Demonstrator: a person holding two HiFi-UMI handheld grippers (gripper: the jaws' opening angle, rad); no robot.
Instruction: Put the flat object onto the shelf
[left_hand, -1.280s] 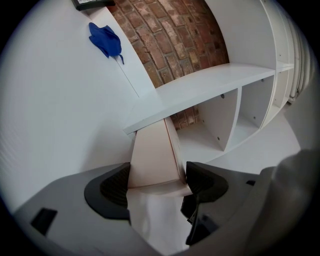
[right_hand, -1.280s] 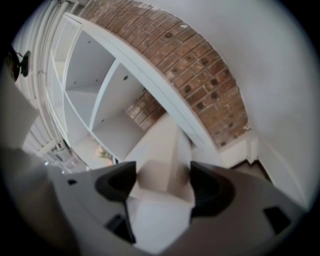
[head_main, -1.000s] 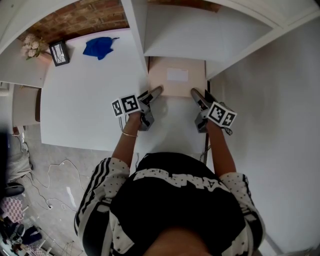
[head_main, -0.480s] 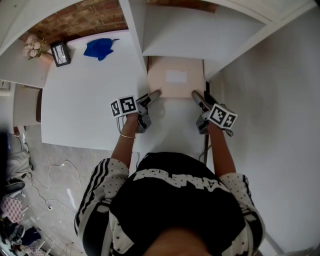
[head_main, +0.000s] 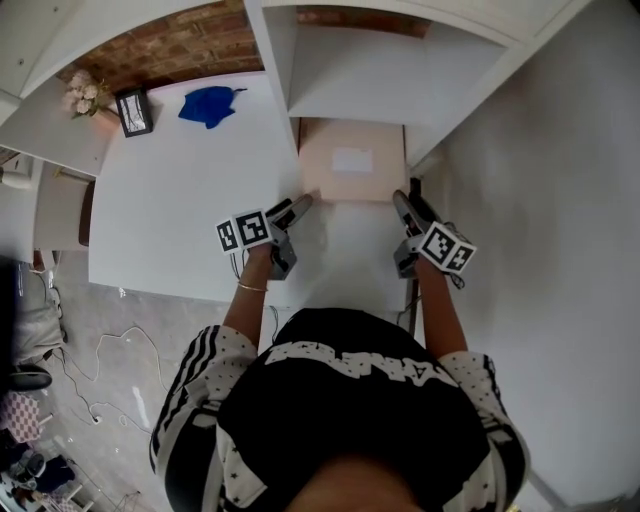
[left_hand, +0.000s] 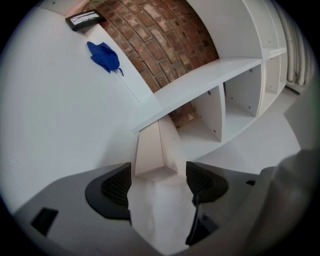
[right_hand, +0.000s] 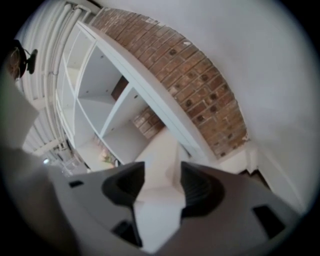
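Note:
The flat beige box (head_main: 335, 178) with a white label lies on the white table (head_main: 180, 210), its far end under the shelf unit (head_main: 380, 60). My left gripper (head_main: 300, 204) is at the box's near left corner, jaws open. The box (left_hand: 150, 152) shows just ahead of the left gripper (left_hand: 157, 182), with its corner between the tips and untouched. My right gripper (head_main: 401, 200) is at the near right corner. Its jaws are closing, and the box (right_hand: 161, 150) reaches in between the tips of the right gripper (right_hand: 162, 186); I see no pad pressing on it.
A blue cloth (head_main: 208, 105), a small framed picture (head_main: 133, 110) and flowers (head_main: 85, 95) sit at the table's far left. The shelf's upright panel (head_main: 275, 60) stands just left of the box. Cables lie on the floor (head_main: 110, 340) to the left.
Both grippers stay at the box's near corners. The left gripper has drawn back a little toward the corner's edge. The box has not visibly moved.

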